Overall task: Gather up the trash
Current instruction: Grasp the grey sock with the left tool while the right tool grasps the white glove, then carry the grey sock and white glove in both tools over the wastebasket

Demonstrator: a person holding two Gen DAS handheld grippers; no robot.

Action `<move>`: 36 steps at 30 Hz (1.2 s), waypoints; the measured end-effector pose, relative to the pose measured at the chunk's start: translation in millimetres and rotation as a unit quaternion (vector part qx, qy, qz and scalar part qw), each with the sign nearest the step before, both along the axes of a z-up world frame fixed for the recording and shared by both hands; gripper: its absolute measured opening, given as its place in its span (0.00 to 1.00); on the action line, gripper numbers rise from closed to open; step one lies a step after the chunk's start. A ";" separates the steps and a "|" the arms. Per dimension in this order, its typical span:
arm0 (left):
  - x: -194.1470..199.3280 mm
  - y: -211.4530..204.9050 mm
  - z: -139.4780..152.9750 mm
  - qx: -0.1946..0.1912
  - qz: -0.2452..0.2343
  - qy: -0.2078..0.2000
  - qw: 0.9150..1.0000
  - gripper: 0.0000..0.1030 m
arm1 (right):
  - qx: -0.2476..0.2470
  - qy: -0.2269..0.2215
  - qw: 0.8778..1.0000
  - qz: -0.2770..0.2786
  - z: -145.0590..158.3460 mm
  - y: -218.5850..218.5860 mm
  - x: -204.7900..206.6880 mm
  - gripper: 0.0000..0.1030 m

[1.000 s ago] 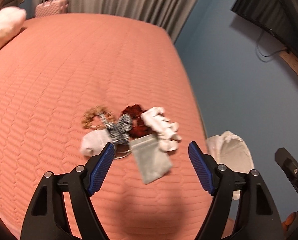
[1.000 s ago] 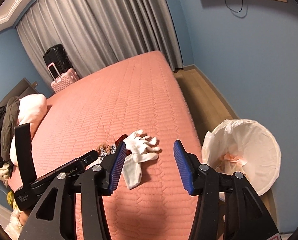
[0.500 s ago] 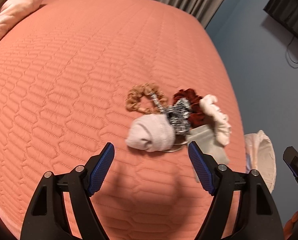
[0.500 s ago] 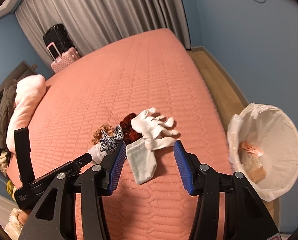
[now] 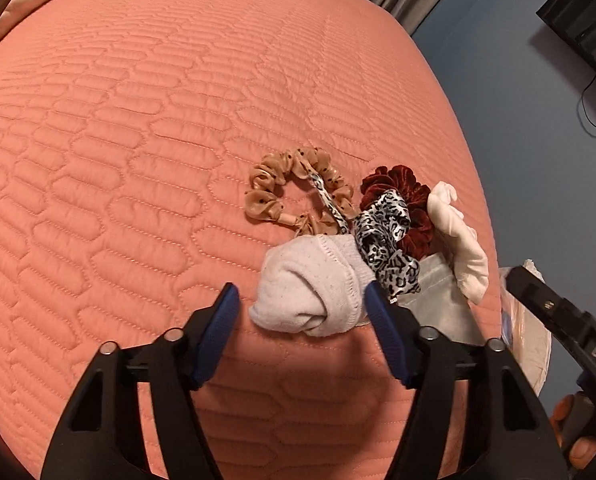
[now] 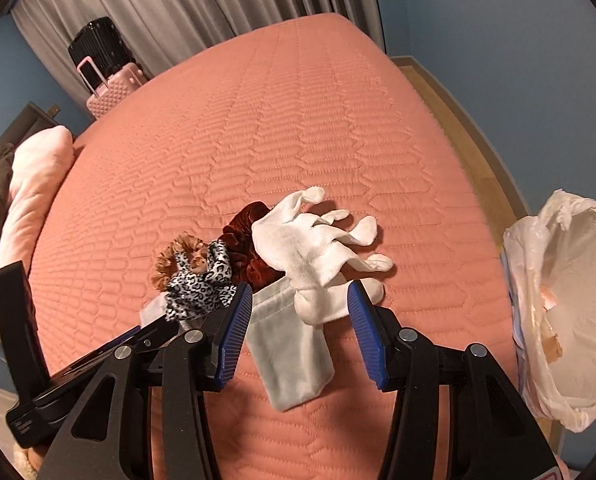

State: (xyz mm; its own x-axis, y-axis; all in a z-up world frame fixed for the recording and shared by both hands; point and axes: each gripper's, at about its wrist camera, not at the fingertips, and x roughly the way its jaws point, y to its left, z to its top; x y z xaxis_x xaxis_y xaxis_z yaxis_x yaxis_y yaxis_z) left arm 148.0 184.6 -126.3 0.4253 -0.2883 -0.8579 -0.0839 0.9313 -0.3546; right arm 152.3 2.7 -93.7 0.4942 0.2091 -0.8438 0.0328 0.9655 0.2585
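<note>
A small pile lies on the salmon quilted bed (image 5: 137, 160). A rolled white sock (image 5: 310, 288) sits between the jaws of my open left gripper (image 5: 302, 312), apart from both pads. Beyond it lie a tan scrunchie (image 5: 293, 192), a leopard-print scrunchie (image 5: 386, 236), a dark red velvet scrunchie (image 5: 406, 196) and a white glove (image 5: 462, 240). My open right gripper (image 6: 300, 320) hovers over the white glove (image 6: 310, 244) and a pale grey pouch (image 6: 289, 352). A bin lined with a white bag (image 6: 570, 320) stands right of the bed.
A pink pillow (image 6: 33, 184) and dark clothes lie at the bed's left end. A pink suitcase (image 6: 109, 92) and a black one stand by grey curtains. A wooden floor strip (image 6: 458, 112) runs between bed and blue wall. The bin holds some scraps.
Both grippers have moved down and closer to the pile. The left one shifted left from the pouch to straddle the sock. The right one now sits over the glove's cuff.
</note>
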 end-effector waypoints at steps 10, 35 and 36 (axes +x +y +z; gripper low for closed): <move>2.0 0.7 -0.1 -0.024 -0.016 -0.008 1.000 0.29 | -0.006 0.034 0.999 0.002 -35.8 1.8 24.3 0.09; -39.5 -77.8 155.9 -0.008 -0.094 -0.183 0.979 0.24 | 0.036 -0.166 0.984 -0.044 142.9 -72.3 -62.7 0.07; -41.9 -87.3 162.6 -0.008 -0.103 -0.190 0.976 0.24 | 0.034 -0.174 0.983 -0.049 150.1 -79.6 -70.0 0.07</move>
